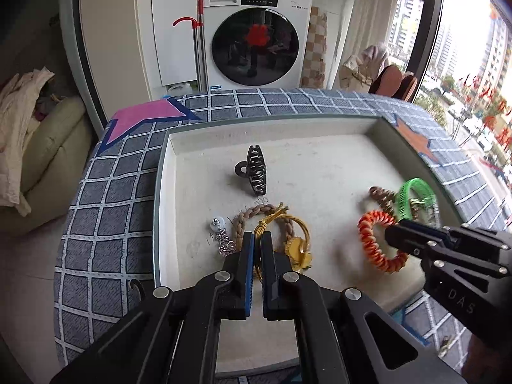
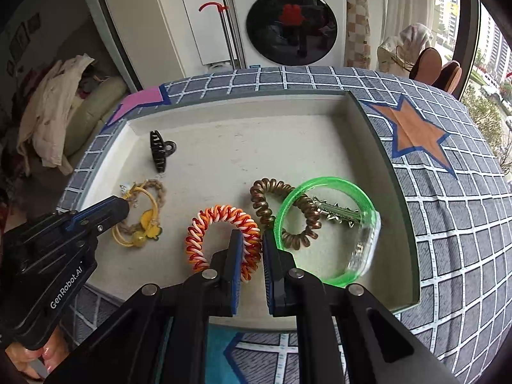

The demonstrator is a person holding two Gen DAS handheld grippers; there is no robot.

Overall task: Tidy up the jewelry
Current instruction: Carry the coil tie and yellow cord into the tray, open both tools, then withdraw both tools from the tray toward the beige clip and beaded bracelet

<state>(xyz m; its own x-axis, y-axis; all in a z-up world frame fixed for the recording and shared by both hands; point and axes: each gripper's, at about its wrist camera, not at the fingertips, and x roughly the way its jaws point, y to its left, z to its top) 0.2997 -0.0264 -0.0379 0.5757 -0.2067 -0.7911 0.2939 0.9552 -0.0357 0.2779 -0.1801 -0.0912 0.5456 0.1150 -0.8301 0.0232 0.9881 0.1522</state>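
Observation:
A shallow white tray [image 1: 320, 156] [image 2: 256, 140] on a checked cloth holds the jewelry. My left gripper [image 1: 257, 235] [image 2: 123, 209] is shut, its tips hanging just over a yellow hair tie with a yellow charm [image 1: 299, 248] [image 2: 147, 224], which lies on a braided beige tie [image 1: 252, 212]. A silver earring [image 1: 220, 232] lies to its left. My right gripper [image 2: 252, 235] [image 1: 392, 233] is shut, its tips between an orange-and-white spiral tie [image 2: 217, 220] [image 1: 372, 246] and a green bangle [image 2: 323, 184] [image 1: 412, 192]. I cannot tell whether either gripper touches anything. A brown spiral tie [image 2: 265, 198] overlaps the bangle.
A black claw clip [image 1: 254, 169] [image 2: 159, 150] lies toward the tray's far left. A small green-gold clip [image 2: 339, 214] sits inside the bangle. Behind the table stand a washing machine [image 1: 256, 32] and a red-handled mop [image 1: 198, 32]; a sofa with clothes [image 1: 28, 121] is at left.

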